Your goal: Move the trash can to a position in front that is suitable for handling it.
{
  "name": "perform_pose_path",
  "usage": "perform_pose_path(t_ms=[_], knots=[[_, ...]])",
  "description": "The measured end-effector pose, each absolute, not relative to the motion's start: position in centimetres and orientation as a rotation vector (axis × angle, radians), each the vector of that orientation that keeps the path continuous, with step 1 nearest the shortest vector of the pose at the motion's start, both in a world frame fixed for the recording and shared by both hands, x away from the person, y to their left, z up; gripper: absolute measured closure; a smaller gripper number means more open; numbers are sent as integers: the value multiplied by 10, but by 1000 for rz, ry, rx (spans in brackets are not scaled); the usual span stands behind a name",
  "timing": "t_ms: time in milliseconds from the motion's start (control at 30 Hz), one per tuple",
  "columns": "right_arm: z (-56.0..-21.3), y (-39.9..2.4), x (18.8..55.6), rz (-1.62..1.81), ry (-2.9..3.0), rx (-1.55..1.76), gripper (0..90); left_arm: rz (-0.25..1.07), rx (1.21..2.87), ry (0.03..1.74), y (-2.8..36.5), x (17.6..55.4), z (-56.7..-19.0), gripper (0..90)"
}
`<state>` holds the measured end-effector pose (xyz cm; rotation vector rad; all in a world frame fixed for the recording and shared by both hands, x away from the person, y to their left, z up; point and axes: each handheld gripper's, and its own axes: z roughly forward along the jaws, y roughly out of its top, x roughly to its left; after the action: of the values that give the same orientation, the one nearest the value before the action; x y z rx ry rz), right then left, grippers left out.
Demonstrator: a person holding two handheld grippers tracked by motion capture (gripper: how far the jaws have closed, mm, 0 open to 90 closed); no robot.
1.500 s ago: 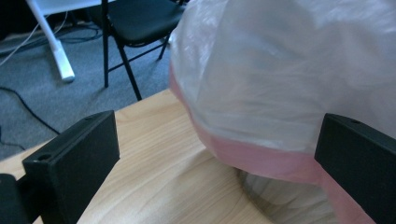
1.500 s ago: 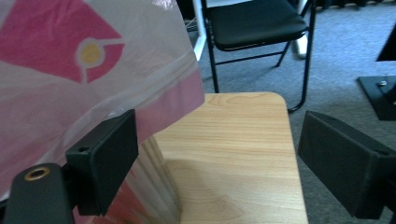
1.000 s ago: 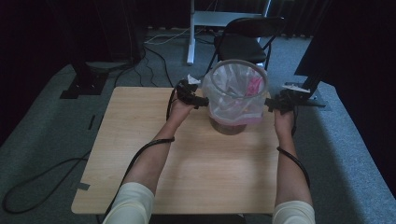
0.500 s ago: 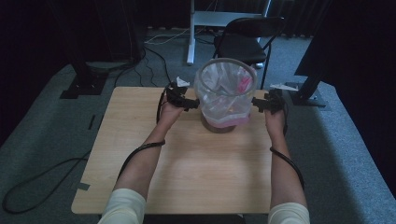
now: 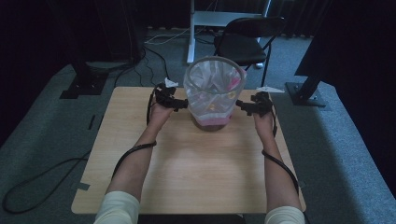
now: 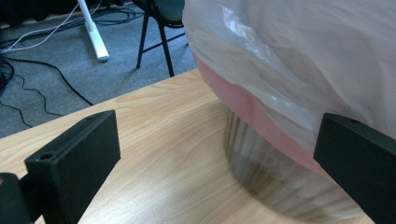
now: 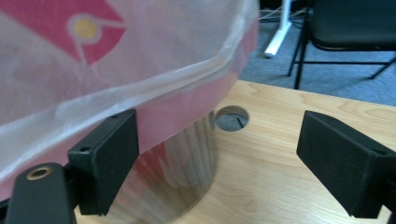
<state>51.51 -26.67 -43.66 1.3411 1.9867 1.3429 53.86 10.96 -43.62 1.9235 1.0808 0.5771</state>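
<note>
Wooden table [image 5: 187, 172] carries a bag-lined bin [image 5: 214, 93] flanked by both hand-held grippers, jaws spread.

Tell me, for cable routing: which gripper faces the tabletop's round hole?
The right gripper: the hole lies just past the bin, seen between its open jaws. The left gripper faces unbroken wood.

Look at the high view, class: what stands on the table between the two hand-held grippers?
A metal bin lined with a clear plastic bag stands between the left hand-held gripper and the right hand-held gripper, as the high view shows.
</note>
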Motion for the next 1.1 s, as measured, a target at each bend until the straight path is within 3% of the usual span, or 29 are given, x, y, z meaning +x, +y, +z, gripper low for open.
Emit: perform_pose_path(t_ms=[300,633,1100], knots=[[-447,-290,525,1261,1875,1540,122,627,1891,1168,129,543,-436,5],[-416,-287,555,1156,1763,1638,121,664,1864,1223,127,563,-425,4],[-404,-272,572,1448,1873,1579,137,650,1895,1178,114,568,-422,14]])
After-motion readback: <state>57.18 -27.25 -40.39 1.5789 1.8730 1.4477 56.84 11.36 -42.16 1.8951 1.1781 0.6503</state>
